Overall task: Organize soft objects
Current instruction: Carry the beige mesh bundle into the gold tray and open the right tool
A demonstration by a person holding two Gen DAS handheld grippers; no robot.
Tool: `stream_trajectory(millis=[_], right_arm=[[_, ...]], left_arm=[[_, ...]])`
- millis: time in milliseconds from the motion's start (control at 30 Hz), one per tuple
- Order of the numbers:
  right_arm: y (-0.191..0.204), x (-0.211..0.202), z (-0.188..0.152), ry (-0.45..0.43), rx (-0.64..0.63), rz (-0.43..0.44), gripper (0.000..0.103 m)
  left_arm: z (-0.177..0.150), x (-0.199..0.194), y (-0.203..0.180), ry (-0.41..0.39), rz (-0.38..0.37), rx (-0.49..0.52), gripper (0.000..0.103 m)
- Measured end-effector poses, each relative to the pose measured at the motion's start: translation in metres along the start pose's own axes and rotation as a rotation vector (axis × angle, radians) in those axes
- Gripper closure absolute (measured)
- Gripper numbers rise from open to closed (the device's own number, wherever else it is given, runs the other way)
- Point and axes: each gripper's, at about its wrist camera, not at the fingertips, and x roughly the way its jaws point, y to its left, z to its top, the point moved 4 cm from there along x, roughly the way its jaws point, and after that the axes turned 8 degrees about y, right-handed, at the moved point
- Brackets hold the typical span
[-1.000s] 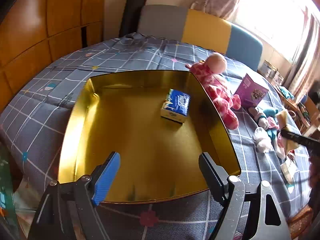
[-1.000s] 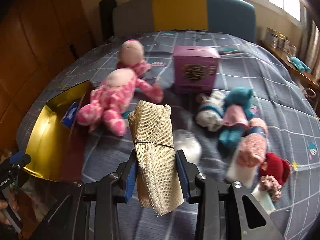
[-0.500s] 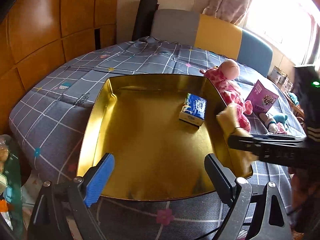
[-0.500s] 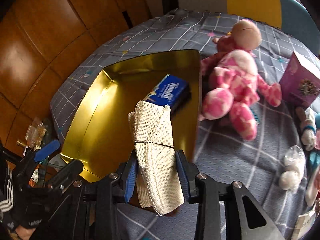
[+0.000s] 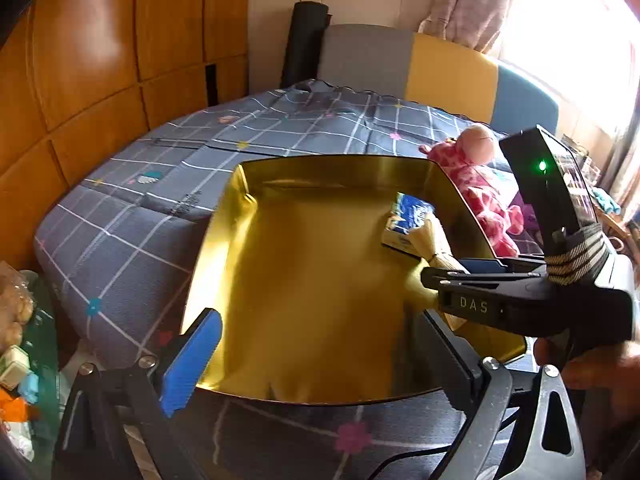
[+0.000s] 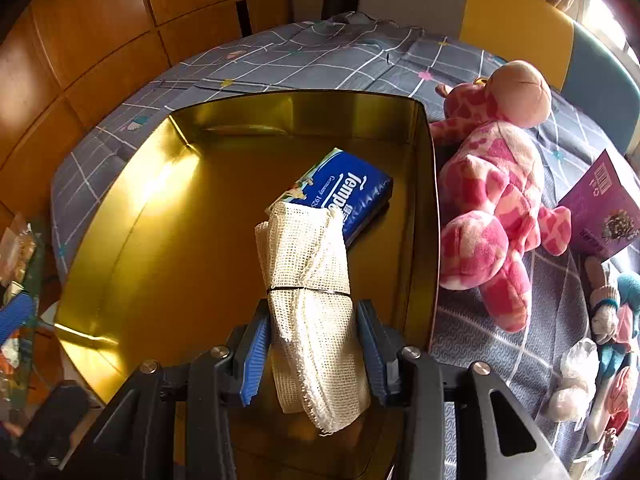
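Observation:
A rolled beige mesh cloth (image 6: 308, 272), tied with a black band, sits between the blue pads of my right gripper (image 6: 314, 340). Its jaws are opening while the pads still touch the roll. The roll hangs over the gold tray (image 6: 280, 96), its far end above a blue tissue pack (image 6: 348, 188) lying in the tray. In the left wrist view the right gripper (image 5: 480, 292) reaches in from the right with the roll (image 5: 436, 244). My left gripper (image 5: 316, 340) hovers at the tray's near rim (image 5: 320, 160), jaws opening wide with nothing between them.
A pink giraffe plush (image 6: 492, 200) lies on the checked bedspread just right of the tray. Further right are a purple box (image 6: 600, 208) and several small soft toys (image 6: 612, 312). Wooden wall panels stand at the left. A hand (image 5: 592, 364) holds the right gripper.
The right gripper carried the roll leftward from above the toys to over the tray, and its pads have spread slightly. The left gripper's jaws widened; it stayed at the tray's near rim.

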Motion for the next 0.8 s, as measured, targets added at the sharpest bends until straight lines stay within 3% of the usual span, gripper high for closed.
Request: stream_trajectory(millis=[367, 800], right_arm=[[-0.008, -0.032, -0.019, -0.133, 0.021, 0.009, 0.047], [-0.041, -0.072, -0.058, -0.221, 0.109, -0.032, 0.047]], left_arm=[[0.002, -0.011, 0.001, -0.049, 0.073, 0.016, 0.000], [-0.002, -0.023, -0.018, -0.074, 0.096, 0.086, 0.000]])
